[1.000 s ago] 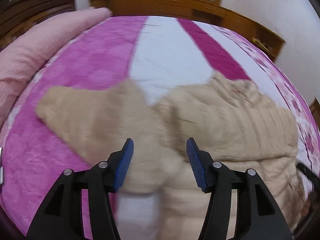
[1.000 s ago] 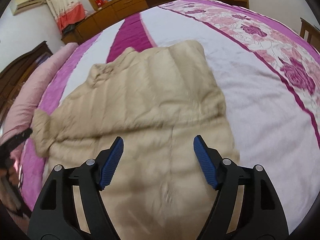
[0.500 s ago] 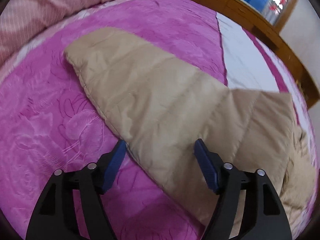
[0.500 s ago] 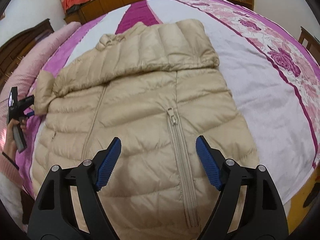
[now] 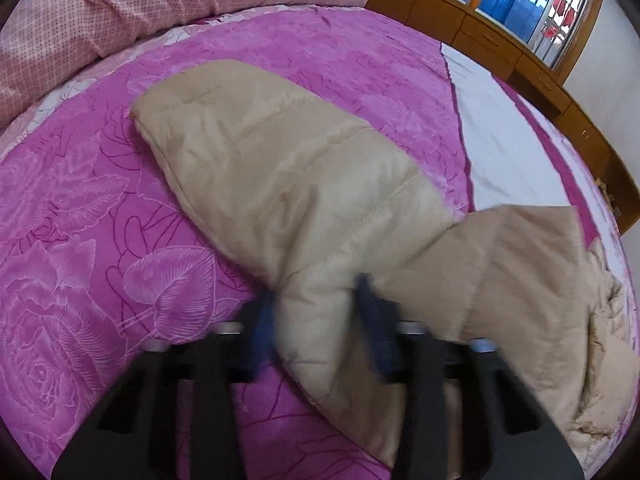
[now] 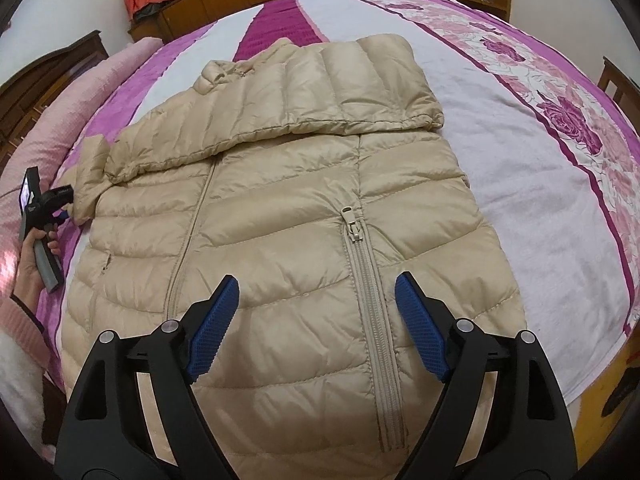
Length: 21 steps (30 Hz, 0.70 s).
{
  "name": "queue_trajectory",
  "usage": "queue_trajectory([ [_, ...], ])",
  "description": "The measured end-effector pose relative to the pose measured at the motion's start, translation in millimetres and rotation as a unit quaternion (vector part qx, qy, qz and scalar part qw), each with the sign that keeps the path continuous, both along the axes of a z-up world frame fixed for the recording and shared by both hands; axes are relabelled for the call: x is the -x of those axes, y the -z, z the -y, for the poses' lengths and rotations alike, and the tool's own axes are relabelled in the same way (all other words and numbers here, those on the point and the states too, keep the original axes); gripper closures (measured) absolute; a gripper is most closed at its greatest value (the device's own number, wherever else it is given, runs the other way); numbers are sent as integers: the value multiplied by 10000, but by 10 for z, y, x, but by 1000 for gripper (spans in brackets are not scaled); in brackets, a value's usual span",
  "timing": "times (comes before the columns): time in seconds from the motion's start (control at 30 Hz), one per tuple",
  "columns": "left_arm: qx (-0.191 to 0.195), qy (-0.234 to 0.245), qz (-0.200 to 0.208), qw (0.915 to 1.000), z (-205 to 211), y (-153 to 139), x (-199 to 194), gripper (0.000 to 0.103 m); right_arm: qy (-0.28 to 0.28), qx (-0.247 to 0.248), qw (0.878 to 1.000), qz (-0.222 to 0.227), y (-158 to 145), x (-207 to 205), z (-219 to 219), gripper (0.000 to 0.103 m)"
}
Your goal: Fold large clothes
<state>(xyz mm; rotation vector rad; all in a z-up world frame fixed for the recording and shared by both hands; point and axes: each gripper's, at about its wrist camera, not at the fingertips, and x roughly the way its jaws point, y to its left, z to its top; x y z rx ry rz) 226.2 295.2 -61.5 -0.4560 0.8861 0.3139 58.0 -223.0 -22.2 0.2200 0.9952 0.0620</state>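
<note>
A beige quilted jacket (image 6: 300,200) lies front up on the bed, its zipper (image 6: 356,232) partly done up. One sleeve (image 5: 280,168) stretches out over the pink cover. My left gripper (image 5: 316,320) is closing on that sleeve, and a bunched fold of it is pinched between the blurred blue pads. In the right wrist view the left gripper (image 6: 60,208) sits at the jacket's left edge, held by a hand. My right gripper (image 6: 317,280) hovers over the lower front by the zipper, its jaws opening wide with nothing held between them.
A pink pillow (image 5: 140,8) lies along the head of the bed. Wooden cabinets (image 5: 500,40) and a window stand beyond the far side. The pink and white bedspread (image 6: 540,200) spreads out right of the jacket. A person's hand and pink sleeve (image 6: 24,280) are at the left.
The left gripper swung over to the sleeve, came down and closed on it, bunching the fabric. The right gripper drew back over the jacket's lower front and opened slightly wider.
</note>
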Motion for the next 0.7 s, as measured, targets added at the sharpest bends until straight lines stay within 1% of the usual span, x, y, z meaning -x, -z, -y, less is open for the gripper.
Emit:
queue_trajectory([
  [0.03,163,15,48,9999,-22,-28,29,89,-6,-19,10000,15,-10,4,3,21],
  [0.07,189,6,80,9998,-29,-54,59,91,-9,-30,10000,31,-19,8,5,21],
  [0.23,-98,36,406,9991,52,-305,332,93,-26,-103,9999,96,-59,18,20,18],
  [0.37,-402,102,740,9964,176,-615,648,94,-36,-121,9999,81,-95,13,18,16],
  [0.43,-472,139,943,9943,257,-783,804,94,-68,-108,9999,107,-139,17,18,10],
  [0.5,-436,201,1130,9924,344,-930,920,94,-104,-58,9997,191,-189,33,9,5],
  [0.7,-718,462,1506,9849,739,-1297,1189,94,-117,-161,9996,209,-214,30,-17,5],
])
